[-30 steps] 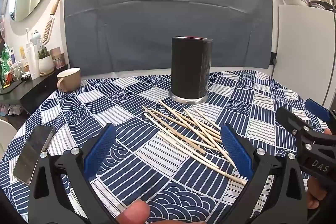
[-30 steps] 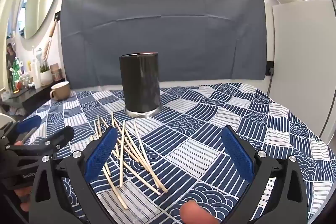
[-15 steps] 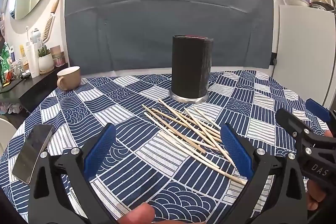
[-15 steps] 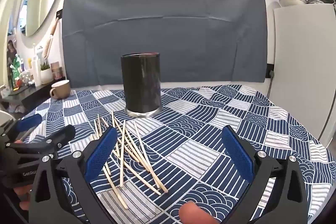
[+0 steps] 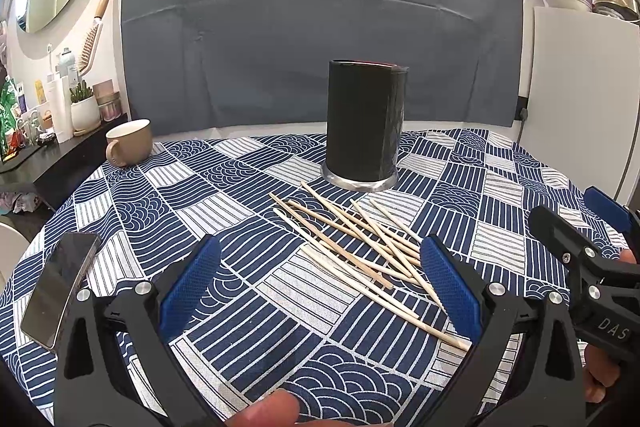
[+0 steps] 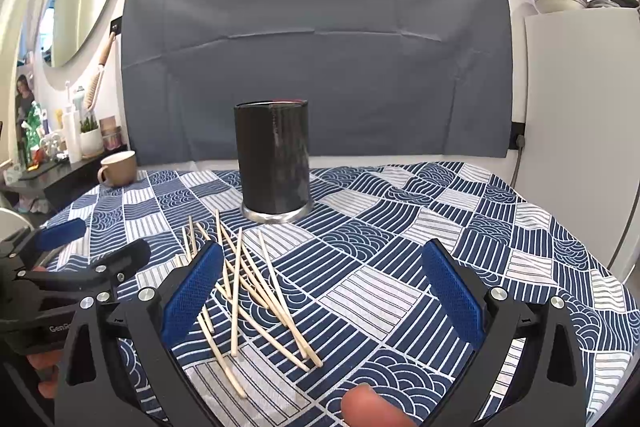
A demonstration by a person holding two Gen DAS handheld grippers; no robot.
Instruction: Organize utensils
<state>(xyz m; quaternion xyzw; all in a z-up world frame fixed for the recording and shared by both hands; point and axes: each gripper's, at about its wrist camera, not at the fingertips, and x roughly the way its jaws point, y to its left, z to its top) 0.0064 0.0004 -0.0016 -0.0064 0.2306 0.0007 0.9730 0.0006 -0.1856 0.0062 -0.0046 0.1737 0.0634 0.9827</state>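
Several pale wooden chopsticks (image 5: 360, 247) (image 6: 256, 291) lie scattered on the blue patterned tablecloth. Behind them stands a tall black cylindrical holder (image 5: 366, 127) (image 6: 274, 163) with a silver base. My left gripper (image 5: 320, 281) hovers open just in front of the pile, its blue pads wide apart, nothing between them. My right gripper (image 6: 320, 285) is also open and empty, with the chopsticks lying near its left pad. Each gripper shows at the edge of the other's view: the right gripper (image 5: 580, 255) and the left gripper (image 6: 80, 255).
A tan mug (image 5: 130, 143) stands at the table's far left edge. A phone (image 5: 60, 293) lies on the cloth at the near left. A dark shelf with bottles (image 5: 52, 119) is at the left, a white cabinet (image 5: 588, 99) at the right.
Both grippers have risen and tilted very slightly; the holder and chopsticks sit a touch lower in view. Nothing on the table has moved, and both grippers stay open.
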